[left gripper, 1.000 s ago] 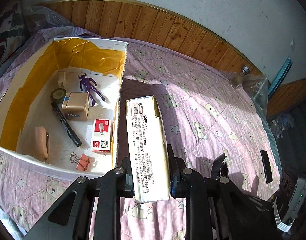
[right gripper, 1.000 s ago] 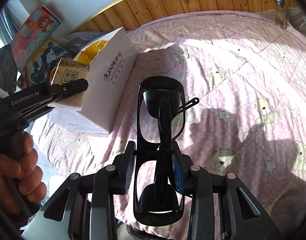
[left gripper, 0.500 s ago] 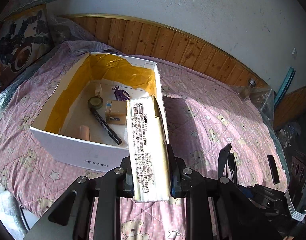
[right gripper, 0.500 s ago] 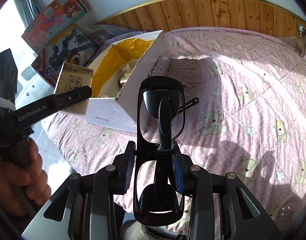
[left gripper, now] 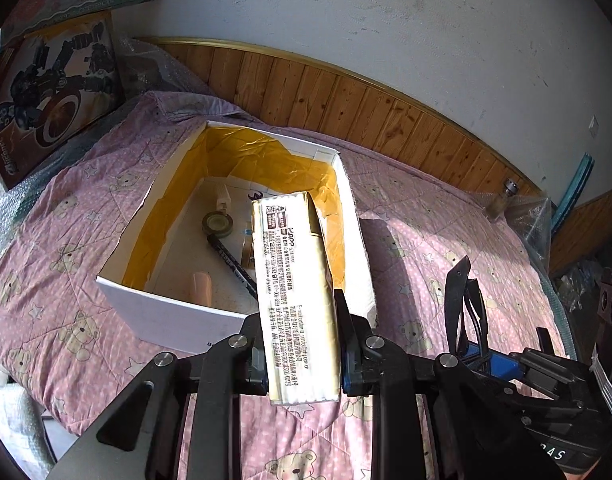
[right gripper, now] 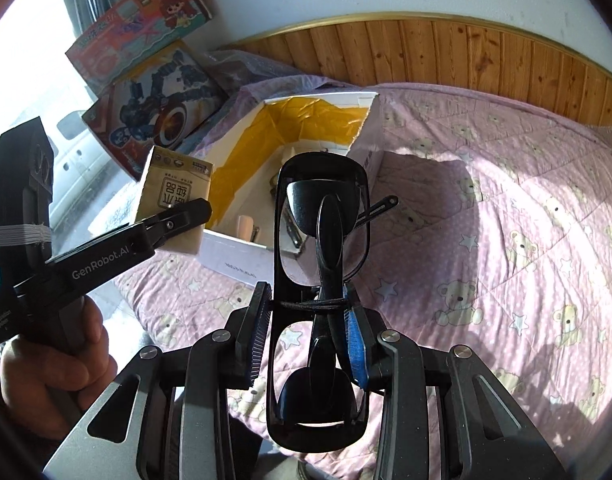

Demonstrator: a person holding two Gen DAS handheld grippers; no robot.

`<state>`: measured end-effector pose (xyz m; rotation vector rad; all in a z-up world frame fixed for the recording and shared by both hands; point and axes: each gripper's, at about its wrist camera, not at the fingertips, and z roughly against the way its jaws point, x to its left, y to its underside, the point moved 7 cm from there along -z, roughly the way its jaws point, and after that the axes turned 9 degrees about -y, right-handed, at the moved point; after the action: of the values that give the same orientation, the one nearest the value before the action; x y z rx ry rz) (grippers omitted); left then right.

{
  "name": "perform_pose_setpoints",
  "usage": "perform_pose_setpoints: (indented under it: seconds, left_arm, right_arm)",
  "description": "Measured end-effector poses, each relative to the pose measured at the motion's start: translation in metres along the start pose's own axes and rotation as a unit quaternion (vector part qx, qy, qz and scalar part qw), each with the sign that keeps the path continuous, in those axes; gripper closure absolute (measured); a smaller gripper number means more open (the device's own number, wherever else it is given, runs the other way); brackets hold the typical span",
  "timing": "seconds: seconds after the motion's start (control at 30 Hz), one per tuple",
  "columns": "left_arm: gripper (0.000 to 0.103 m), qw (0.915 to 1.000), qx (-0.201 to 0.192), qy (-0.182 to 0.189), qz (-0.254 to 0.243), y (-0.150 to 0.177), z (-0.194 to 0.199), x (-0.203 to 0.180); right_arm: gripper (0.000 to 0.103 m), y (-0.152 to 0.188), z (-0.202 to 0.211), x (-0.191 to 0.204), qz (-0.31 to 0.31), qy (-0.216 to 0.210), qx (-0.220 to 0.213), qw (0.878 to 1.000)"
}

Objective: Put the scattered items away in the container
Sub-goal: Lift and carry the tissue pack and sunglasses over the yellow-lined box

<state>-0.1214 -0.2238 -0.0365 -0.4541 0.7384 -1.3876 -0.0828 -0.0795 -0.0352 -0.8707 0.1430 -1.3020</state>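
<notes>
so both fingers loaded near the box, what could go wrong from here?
1. The left gripper holds the tissue pack only at its near end; most of it sticks out ahead unsupported, so it might pivot or catch the white box rim.
2. The right gripper pinches the folded sunglasses across the middle; one temple arm pokes out sideways and could snag the box wall.
3. Both grippers sit close together, so they could bump.

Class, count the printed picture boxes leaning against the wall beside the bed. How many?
2: the pink cartoon box higher up, the dark robot box below it. Others may be hidden.
</notes>
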Motion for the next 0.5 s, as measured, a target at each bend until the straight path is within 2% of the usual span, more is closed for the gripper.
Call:
perform_pose_setpoints:
  seconds: [0.5]
  left_arm:
    - [0.079, 0.9976, 0.004, 0.001, 0.069, -0.044, -0.017, 0.065]
  right_arm:
    - [0.067, -0.062, -0.047, 0.027, 0.016, -0.04, 0.016, 0.999]
